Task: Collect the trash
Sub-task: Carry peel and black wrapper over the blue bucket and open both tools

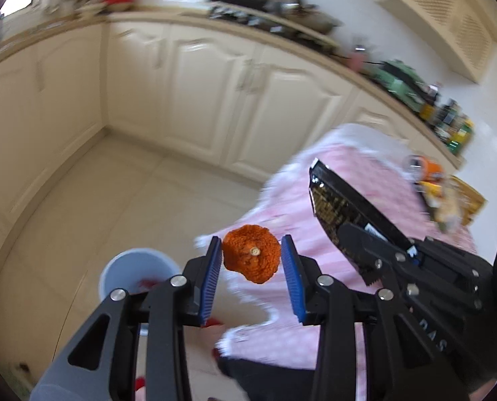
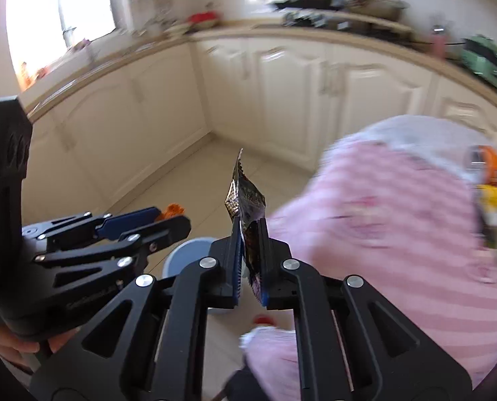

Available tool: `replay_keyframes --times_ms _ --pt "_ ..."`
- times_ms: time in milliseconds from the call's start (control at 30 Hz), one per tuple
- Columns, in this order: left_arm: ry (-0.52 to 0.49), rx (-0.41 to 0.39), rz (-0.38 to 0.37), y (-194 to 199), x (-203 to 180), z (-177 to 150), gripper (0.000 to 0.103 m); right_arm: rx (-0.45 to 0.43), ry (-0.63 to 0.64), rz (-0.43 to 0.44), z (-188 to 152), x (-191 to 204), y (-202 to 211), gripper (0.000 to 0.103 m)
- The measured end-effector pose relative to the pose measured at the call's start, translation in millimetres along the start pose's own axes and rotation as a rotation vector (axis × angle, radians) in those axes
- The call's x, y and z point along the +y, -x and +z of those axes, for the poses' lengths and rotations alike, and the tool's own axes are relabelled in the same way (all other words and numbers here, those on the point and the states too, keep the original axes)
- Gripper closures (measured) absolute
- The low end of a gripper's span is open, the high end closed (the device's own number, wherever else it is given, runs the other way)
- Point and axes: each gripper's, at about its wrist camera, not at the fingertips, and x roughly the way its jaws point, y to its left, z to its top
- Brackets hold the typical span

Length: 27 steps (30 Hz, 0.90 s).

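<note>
Left wrist view: the left gripper [image 1: 252, 264] clamps a bumpy, domed orange peel [image 1: 251, 258] between ribbed blue pads, just right of the round pale-blue bin [image 1: 128, 267] on the tiled floor.

Right wrist view: the right gripper [image 2: 251, 260], jaws closed, pinches a crinkled glossy dark wrapper [image 2: 245, 200] edge-on above the bin [image 2: 181, 257], beside the pink striped tablecloth [image 2: 399, 234].

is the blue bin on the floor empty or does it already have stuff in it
Not empty, it seems: the left wrist view shows something red inside the blue bin. Blur hides what it is, and the gripper covers part of the opening.
</note>
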Motion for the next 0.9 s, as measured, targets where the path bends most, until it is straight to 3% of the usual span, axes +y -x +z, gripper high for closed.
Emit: replay_keyframes --times_ms 233,433,633,767,900 --pt "0.166 0.102 0.123 -36 113 -24 0.067 0.177 0.054 0.097 -23 59 -111 0.094" --pt "0.230 0.196 0.163 -84 167 -38 0.067 0.291 0.029 0.128 -43 74 -190 0.094" --pt "0.259 0.230 0.168 -125 190 -33 0.066 0.360 -0.011 0.124 -53 67 -236 0.094" --pt "0.276 0.248 0.183 -142 199 -35 0.053 0.387 -0.025 0.117 -58 59 -252 0.094" --pt "0.299 0.262 0.187 -147 208 -44 0.050 0.403 -0.032 0.117 -64 61 -259 0.094"
